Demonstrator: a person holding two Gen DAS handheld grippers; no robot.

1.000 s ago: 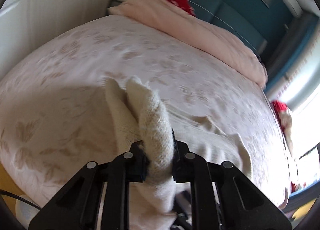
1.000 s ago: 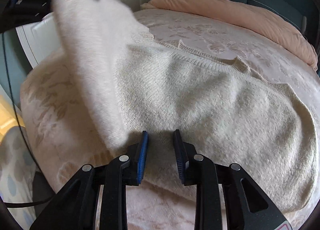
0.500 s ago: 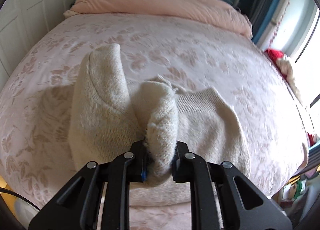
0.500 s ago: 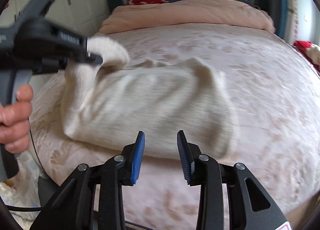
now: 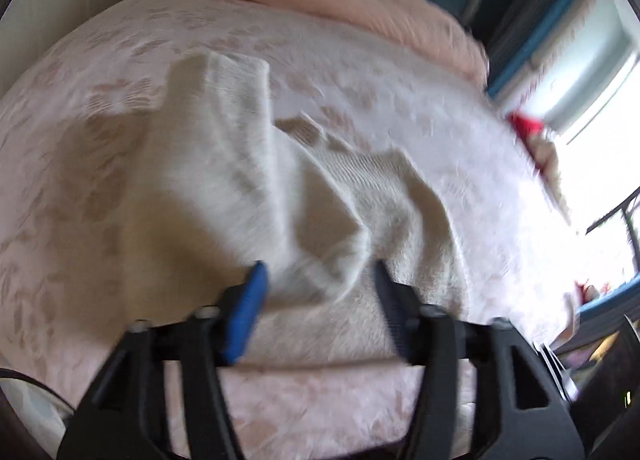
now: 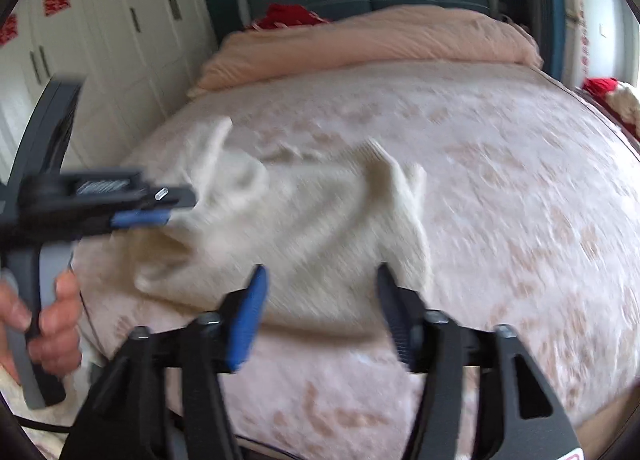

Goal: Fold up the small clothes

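since half a second ago your left gripper [image 5: 318, 280] has let go: its fingers [image 5: 244, 312], which were clamped on a bunched corner of the sweater [image 5: 248, 196], now stand wide apart, with that corner sitting loose in the gap between them. your right gripper [image 6: 320, 292] has spread too, its fingers [image 6: 246, 316] wider than before and holding nothing.

both views are smeared by motion, so fine detail of the knit is hard to read.

the cream sweater [image 6: 304, 228] lies crumpled on the bed [image 6: 520, 220], toward the near left part of the pale floral bedspread. in the left wrist view one thick fold stands up and leans away from you, with a ribbed edge lying flatter to its right. in the right wrist view the garment spreads from just in front of your right gripper out to the left gripper [image 6: 160, 206], which comes in from the left at the garment's left edge; whether it touches the cloth there is lost in the blur. your left hand [image 6: 52, 324] grips its handle near the bed's edge.

a peach quilt [image 6: 372, 48] is rolled across the far end of the bed, with something red [image 6: 288, 16] behind it. white wardrobe doors [image 6: 100, 60] run along the left wall.
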